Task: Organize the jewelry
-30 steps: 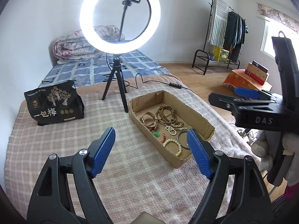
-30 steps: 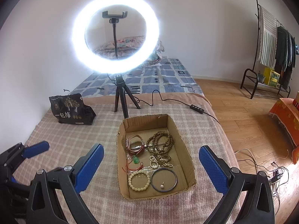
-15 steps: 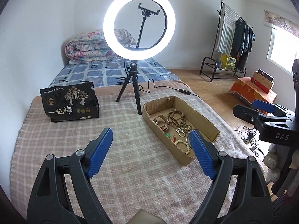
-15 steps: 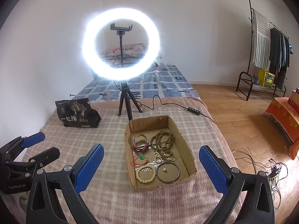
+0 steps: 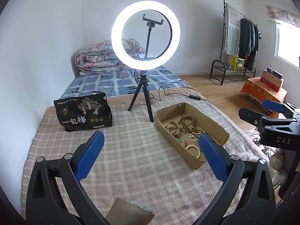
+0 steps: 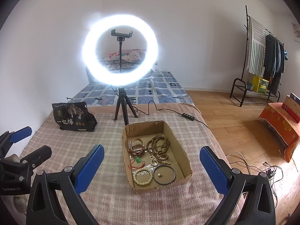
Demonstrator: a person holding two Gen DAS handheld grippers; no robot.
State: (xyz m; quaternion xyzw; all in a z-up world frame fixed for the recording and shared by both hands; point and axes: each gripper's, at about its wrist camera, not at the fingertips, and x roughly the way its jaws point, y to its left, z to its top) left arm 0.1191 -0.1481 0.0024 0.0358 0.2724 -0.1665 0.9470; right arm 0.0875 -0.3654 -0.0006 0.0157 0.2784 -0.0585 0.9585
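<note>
All the jewelry lies inside the cardboard box (image 6: 184, 158) on the plaid blanket (image 6: 78, 146): a watch (image 6: 136, 146), a brown bead necklace (image 6: 159, 145), a green pendant (image 6: 138, 159), a pale bead bracelet (image 6: 142, 176) and a dark bangle (image 6: 164, 174). The left hand-held gripper (image 5: 151, 156) and right hand-held gripper (image 6: 151, 169) are both spread wide, holding nothing. This arrangement fits either pieces already gathered, or pieces awaiting sorting.
</note>
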